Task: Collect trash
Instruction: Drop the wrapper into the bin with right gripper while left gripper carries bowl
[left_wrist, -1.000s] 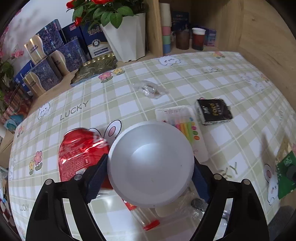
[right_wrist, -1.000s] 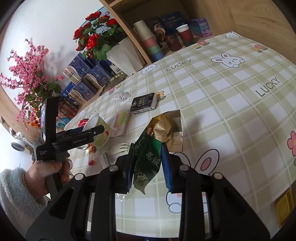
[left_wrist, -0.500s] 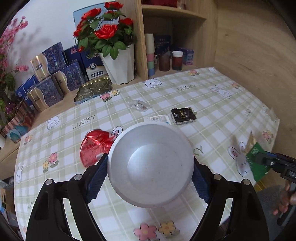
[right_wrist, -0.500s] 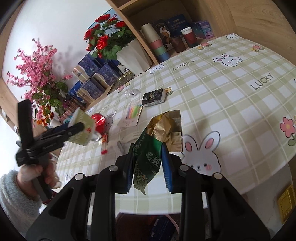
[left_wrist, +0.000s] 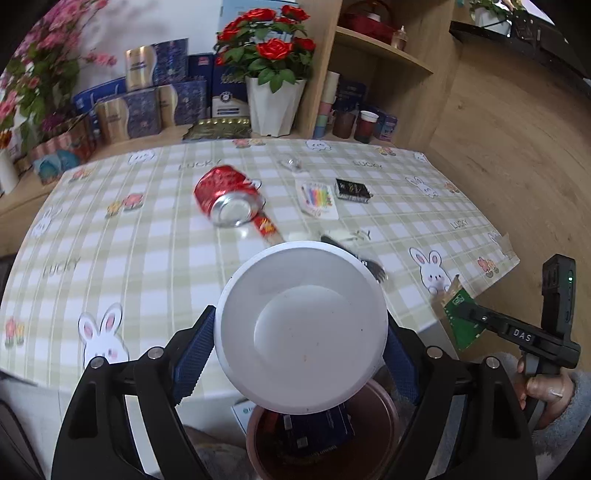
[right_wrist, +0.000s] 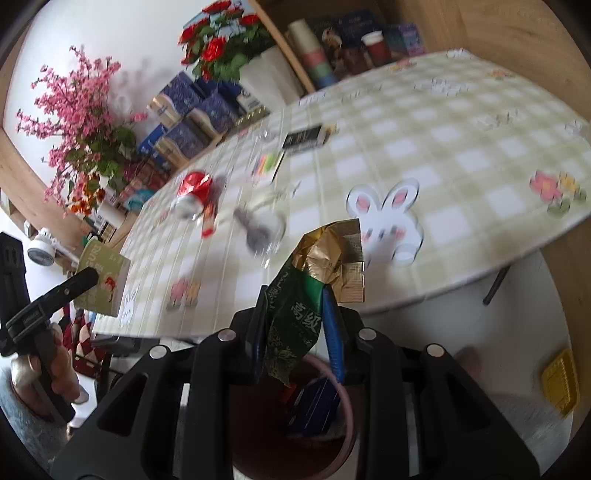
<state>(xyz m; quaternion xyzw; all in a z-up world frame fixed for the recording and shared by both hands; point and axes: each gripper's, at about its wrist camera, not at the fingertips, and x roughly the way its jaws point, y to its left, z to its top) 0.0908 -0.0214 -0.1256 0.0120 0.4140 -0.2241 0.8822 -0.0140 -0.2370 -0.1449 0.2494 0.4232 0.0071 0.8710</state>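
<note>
My left gripper (left_wrist: 300, 343) is shut on a white paper cup (left_wrist: 301, 328), seen bottom-on, held over a brown trash bin (left_wrist: 384, 413) below the table's front edge. My right gripper (right_wrist: 295, 321) is shut on a green and gold wrapper (right_wrist: 295, 317) above the same bin (right_wrist: 343, 417), which holds a blue box. The right gripper with the wrapper (left_wrist: 460, 317) shows at the right in the left wrist view. The left gripper with the cup (right_wrist: 101, 280) shows at the left in the right wrist view.
On the checked tablecloth (left_wrist: 147, 236) lie a crushed red can (left_wrist: 225, 195), a red wrapper (left_wrist: 266, 229), a coloured packet (left_wrist: 317, 197), a black box (left_wrist: 351, 190) and clear plastic (left_wrist: 291, 164). A flower pot (left_wrist: 273, 103), gift boxes and cups stand at the back.
Both grippers have pulled back off the table and lowered over the bin, each still holding its item. The table items now lie farther away.
</note>
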